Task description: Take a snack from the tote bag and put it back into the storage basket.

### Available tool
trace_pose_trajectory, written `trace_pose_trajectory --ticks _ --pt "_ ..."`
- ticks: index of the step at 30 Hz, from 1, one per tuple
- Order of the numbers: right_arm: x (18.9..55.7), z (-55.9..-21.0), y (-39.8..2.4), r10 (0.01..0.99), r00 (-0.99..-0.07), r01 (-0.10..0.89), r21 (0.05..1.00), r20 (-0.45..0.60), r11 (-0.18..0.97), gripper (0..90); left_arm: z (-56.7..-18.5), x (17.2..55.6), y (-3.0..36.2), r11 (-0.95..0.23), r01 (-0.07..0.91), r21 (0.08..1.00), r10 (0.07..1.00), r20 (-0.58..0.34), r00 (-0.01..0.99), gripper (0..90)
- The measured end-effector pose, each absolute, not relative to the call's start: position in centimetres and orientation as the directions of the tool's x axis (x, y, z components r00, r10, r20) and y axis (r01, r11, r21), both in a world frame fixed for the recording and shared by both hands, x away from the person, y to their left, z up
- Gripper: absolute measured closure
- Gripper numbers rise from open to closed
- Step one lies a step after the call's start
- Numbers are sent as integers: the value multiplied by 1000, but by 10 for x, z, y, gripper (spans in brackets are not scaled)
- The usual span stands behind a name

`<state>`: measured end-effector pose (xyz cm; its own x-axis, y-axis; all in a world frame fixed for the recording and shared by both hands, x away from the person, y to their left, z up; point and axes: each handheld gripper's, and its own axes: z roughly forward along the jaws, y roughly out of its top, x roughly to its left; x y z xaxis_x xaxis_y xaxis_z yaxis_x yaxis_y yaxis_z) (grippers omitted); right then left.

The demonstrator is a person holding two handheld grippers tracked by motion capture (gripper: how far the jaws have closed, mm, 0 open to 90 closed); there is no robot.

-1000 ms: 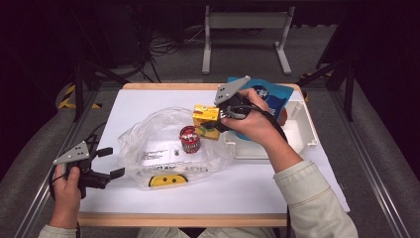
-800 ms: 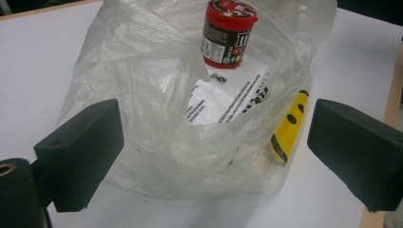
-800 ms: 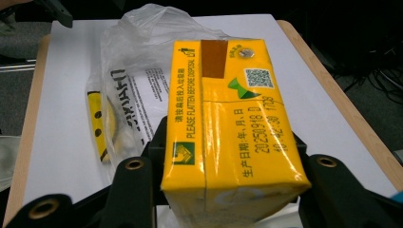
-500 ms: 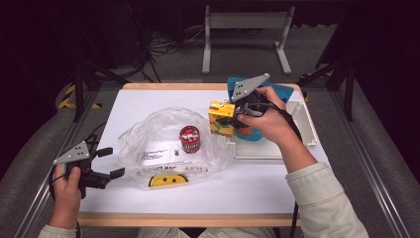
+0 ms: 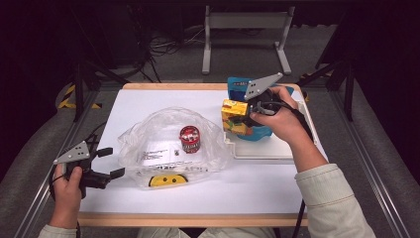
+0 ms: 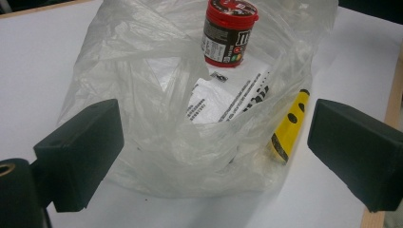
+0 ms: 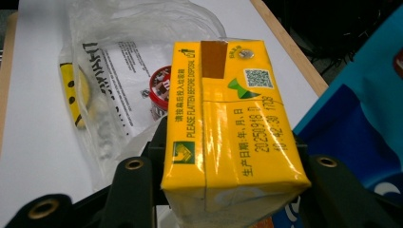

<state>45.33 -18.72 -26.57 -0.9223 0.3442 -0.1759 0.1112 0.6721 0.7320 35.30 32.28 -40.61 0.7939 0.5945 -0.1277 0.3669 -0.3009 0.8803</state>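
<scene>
1. The red can (image 5: 189,139) already sat inside the plastic bag (image 5: 173,144).
2. The right gripper (image 5: 242,118) pinched the yellow carton (image 5: 234,115) above the white tray (image 5: 267,148), not yet bagged.
3. The left gripper (image 5: 111,162) waited spread beside the bag.

Two tongs are showing: the left tongs (image 5: 111,162) and the right tongs (image 5: 241,118). One yellow carton (image 5: 234,115) is sitting between the pads of the right tongs. One clear plastic bag (image 5: 163,130) is lying on one white table (image 5: 148,104). One red-lidded candy tub (image 5: 189,139) is resting inside the bag. One printed paper sheet (image 5: 158,154) is lying in the bag. One yellow smiley-face strip (image 5: 168,180) is showing at the bag's near edge. One white tray (image 5: 267,148) is sitting on the table. One blue package (image 5: 237,85) is lying at the tray.
</scene>
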Motion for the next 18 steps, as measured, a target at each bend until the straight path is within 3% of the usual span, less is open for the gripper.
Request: trace_pose_trajectory --ticks 18 --pt "460 -281 -211 384 -907 149 724 -171 674 550 -406 353 323 -302 366 880 595 -126 794 53"
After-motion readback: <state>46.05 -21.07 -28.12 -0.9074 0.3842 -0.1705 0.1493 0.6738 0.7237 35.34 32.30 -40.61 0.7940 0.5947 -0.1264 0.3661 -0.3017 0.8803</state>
